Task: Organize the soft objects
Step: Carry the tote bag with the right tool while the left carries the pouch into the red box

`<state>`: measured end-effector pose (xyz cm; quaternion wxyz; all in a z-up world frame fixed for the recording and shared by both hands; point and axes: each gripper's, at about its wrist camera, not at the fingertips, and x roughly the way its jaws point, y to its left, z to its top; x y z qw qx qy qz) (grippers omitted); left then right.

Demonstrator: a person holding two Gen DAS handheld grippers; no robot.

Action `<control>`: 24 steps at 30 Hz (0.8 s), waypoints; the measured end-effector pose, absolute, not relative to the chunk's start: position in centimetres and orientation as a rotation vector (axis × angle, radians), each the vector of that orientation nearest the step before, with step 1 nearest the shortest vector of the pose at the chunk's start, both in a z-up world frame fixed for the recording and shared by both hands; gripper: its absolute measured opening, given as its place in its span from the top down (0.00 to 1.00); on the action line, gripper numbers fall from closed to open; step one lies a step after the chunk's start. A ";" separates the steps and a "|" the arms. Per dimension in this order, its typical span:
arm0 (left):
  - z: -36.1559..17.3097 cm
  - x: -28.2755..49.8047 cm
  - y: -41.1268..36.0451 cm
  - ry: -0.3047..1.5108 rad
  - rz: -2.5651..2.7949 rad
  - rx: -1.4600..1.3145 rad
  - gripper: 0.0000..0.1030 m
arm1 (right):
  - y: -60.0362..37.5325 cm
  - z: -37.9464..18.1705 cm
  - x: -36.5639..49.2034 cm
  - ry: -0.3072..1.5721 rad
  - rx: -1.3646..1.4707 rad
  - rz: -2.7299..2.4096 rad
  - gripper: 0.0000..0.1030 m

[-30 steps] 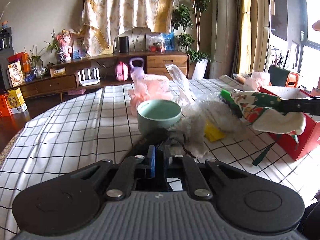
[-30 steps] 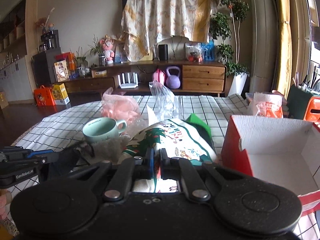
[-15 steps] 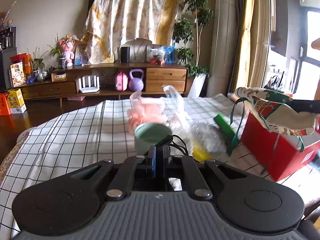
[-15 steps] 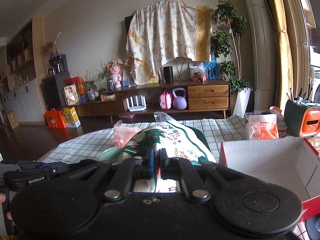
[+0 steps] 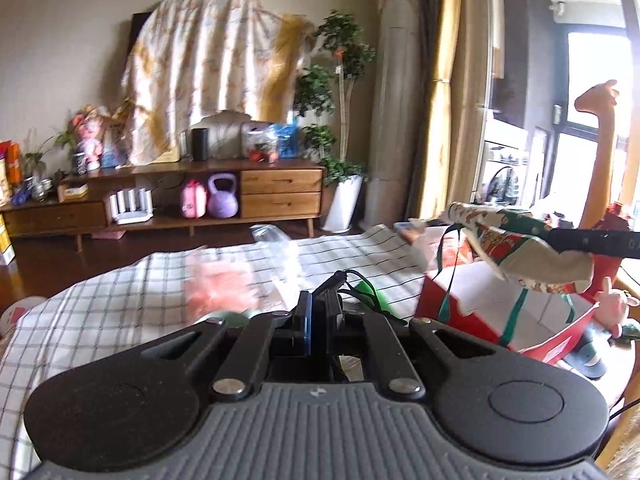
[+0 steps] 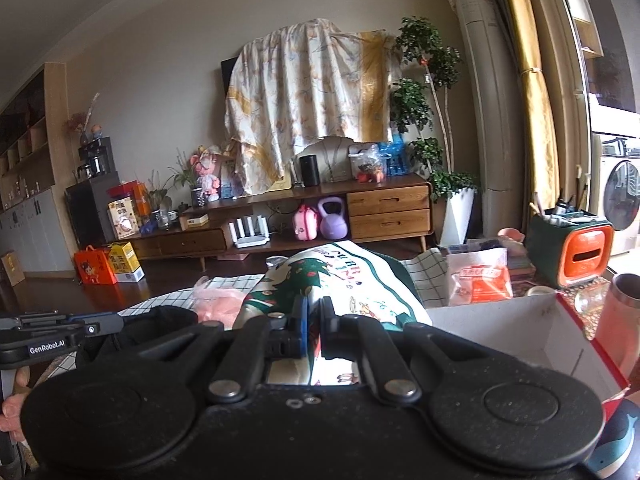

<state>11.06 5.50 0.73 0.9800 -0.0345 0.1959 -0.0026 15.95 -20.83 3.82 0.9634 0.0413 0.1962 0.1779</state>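
Note:
My right gripper is shut on a white Christmas-print cloth bag with green and red pictures. In the left wrist view that bag hangs from the right gripper over the open red box, with green ribbons dangling into it. My left gripper is shut on a black soft item with a thin cord. The right wrist view shows this item bunched at the left gripper's tip. A pink mesh puff lies on the checked tablecloth.
The red box has a white inside. Behind it stand an orange snack packet, an orange and green holder and a metal cup. A clear plastic bag and a green mug rim are near the puff. A pink pig toy lies at right.
Both grippers have risen. The Christmas bag went from the table up and right, over the red box. The black item rose with the left gripper, away from the mug.

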 end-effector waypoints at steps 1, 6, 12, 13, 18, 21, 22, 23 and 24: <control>1.0 11.4 5.0 0.392 -0.018 -0.066 0.94 | -21.4 3.7 15.9 0.398 0.089 0.351 0.95; 1.8 13.6 1.9 0.388 -0.079 -0.050 0.94 | -24.2 3.3 16.5 0.404 0.111 0.302 0.95; 2.5 16.6 -2.7 0.381 -0.160 -0.015 0.94 | -27.9 2.4 17.4 0.411 0.144 0.244 0.95; 2.6 17.1 -3.5 0.382 -0.175 -0.012 0.94 | -28.4 2.2 17.5 0.413 0.149 0.235 0.95; 2.7 19.6 -7.2 0.385 -0.243 0.004 0.94 | -30.9 0.9 18.2 0.433 0.169 0.192 0.95; 2.6 21.0 -9.4 0.391 -0.278 0.012 0.94 | -32.3 -0.2 18.9 0.454 0.188 0.169 0.95; 2.5 21.5 -10.0 0.395 -0.289 0.012 0.94 | -32.9 -0.6 19.1 0.463 0.196 0.161 0.95; 2.4 22.1 -10.6 0.401 -0.297 0.012 0.94 | -33.4 -1.1 19.4 0.470 0.200 0.154 0.95; 2.4 22.7 -11.2 0.407 -0.305 0.011 0.94 | -33.8 -1.5 19.6 0.478 0.202 0.147 0.95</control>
